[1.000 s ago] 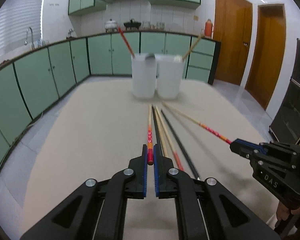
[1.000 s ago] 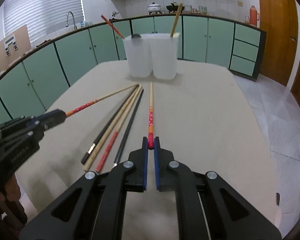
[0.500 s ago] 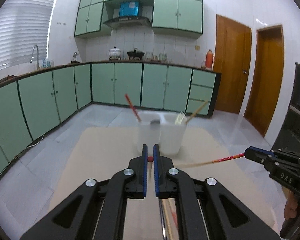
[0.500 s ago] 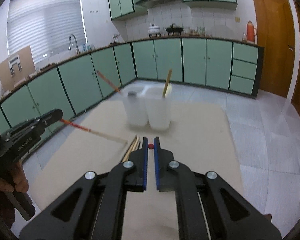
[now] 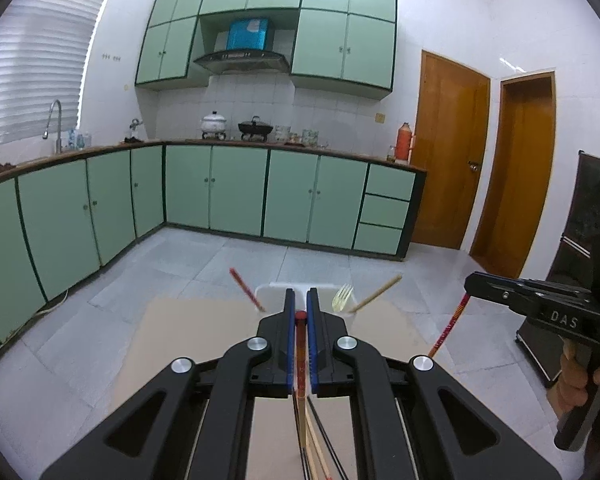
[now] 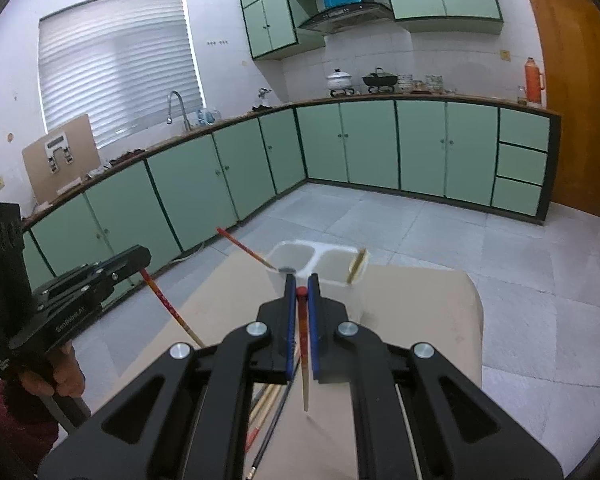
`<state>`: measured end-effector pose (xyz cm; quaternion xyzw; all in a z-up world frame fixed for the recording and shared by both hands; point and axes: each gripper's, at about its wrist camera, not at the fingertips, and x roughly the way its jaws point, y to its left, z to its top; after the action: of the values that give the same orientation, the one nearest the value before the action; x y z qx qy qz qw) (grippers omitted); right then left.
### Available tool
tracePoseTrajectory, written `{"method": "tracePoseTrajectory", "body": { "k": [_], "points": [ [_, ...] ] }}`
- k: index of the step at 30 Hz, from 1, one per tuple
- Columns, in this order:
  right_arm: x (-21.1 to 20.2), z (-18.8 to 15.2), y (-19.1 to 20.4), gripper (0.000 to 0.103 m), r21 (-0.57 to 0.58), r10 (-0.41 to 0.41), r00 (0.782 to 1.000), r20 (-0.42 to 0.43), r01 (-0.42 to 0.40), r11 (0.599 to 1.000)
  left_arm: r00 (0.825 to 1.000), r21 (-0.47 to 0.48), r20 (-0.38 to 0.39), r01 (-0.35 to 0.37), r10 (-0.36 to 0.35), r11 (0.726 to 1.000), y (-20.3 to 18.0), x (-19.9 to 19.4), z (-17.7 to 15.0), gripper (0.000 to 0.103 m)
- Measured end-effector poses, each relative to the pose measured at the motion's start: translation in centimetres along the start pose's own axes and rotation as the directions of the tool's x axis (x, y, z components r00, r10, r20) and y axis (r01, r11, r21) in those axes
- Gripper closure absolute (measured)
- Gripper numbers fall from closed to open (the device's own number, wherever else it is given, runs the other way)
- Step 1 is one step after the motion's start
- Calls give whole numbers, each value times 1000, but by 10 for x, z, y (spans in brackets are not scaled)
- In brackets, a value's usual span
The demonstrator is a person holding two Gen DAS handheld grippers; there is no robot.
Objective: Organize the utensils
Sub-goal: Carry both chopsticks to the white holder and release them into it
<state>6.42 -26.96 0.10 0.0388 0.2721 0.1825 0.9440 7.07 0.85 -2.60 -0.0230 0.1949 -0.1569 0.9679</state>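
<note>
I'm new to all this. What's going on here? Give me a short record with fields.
Setting: kitchen, beige table
Left gripper: shut on a red-ended chopstick, lifted, tip hanging down
Right gripper: shut on a matching red chopstick, also lifted
Containers: two white cups side by side at the table's far end
Already in cups: a red chopstick, a wooden one, a fork
Left on table: several loose chopsticks

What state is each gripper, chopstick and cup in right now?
Left gripper: shut on a red-tipped chopstick, lifted.
Right gripper: shut on another chopstick, hanging down.
Left cup: upright, holds a red chopstick.
Right cup: upright, holds a tan chopstick and fork.
Loose chopsticks: flat on the table.
</note>
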Motion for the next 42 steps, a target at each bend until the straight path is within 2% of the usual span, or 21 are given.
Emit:
{"method": "tracePoseTrajectory", "body": {
  "k": [4,11,18,21,27,35,37,39,40,42],
  "points": [
    [-4,23,-3,98,0,19,999,28,-19,1000,999,5,48,17,-17,1000,0,-1,26,98],
    [-1,85,-3,98,-36,-19,991,131,23,999,985,37,172,13,-19,999,-7,12,91,98],
    [37,130,-17,98,-45,-78,982,172,87,995,974,50,228,-20,8,999,-5,49,131,98],
    [61,132,-21,98,-52,-101,980,169,111,992,977,48,212,-39,28,998,-4,76,135,98],
    [110,120,-30,98,-40,-125,987,105,130,991,988,47,145,-68,61,997,0,117,117,98],
    [141,92,-34,97,-11,-110,994,19,110,994,996,39,31,-82,81,996,8,156,87,97],
    [140,86,-31,91,-19,-115,993,13,115,993,996,32,20,-84,84,996,11,155,80,92],
    [135,81,-32,86,-12,-119,993,22,119,993,996,26,18,-86,86,996,15,150,77,82],
    [131,80,-32,80,-6,-122,992,29,122,993,996,24,20,-83,83,996,16,146,76,79],
    [117,77,-33,61,9,-135,989,64,135,991,996,26,32,-84,83,996,18,135,74,70]
  ]
}}
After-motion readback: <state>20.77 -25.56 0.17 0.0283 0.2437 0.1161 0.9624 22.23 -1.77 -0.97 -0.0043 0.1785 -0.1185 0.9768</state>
